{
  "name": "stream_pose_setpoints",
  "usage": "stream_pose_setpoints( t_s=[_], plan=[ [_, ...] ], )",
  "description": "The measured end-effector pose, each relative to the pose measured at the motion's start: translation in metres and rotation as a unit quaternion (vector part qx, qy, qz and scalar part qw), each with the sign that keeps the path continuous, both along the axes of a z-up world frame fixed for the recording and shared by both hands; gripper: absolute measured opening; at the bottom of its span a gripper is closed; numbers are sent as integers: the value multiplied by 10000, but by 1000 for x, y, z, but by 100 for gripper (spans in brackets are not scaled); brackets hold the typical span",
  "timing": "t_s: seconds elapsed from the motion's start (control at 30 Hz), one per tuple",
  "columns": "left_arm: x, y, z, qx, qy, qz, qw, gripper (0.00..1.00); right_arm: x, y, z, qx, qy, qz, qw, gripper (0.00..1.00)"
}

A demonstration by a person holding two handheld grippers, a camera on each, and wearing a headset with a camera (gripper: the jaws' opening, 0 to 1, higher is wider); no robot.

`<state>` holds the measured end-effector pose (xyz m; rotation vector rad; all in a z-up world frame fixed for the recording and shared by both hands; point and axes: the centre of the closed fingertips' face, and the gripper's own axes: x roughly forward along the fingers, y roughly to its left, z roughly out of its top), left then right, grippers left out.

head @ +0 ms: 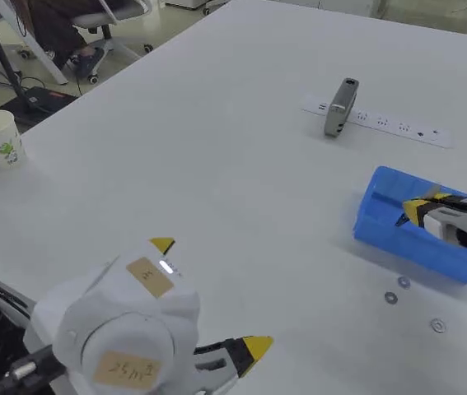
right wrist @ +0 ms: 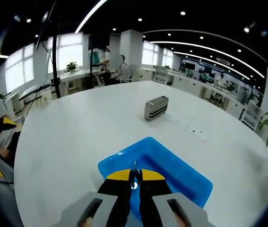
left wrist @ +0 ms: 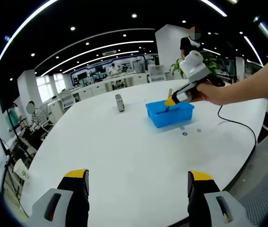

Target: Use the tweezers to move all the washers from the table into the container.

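We held the right gripper [right wrist: 134, 176] pinched narrow on the tweezers [right wrist: 134, 166] over the blue container [head: 410, 243], apparently to release a washer. Three washers [head: 390, 298] lay on the table [head: 217, 164] at the container's six o'clock. Our left gripper [left wrist: 138, 177] gaped wide, idle.

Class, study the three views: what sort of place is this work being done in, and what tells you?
Probably a large open-plan office or lab: curved ceiling light strips, rows of desks behind the big white table, and a wheeled office chair beside it.
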<state>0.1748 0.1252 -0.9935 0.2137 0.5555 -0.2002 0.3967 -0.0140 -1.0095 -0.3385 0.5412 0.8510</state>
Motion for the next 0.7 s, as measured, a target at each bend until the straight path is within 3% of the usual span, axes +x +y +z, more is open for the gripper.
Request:
stream_pose_setpoints(
  t_s=[0.47,0.7],
  plan=[
    [-1,0,-1,14,24,-5,10000,86,-4,2,-4,-2,35,50,10000,2],
    [-1,0,0,18,18,1,10000,86,0,0,-2,68,232,-66,9997,2]
  ],
)
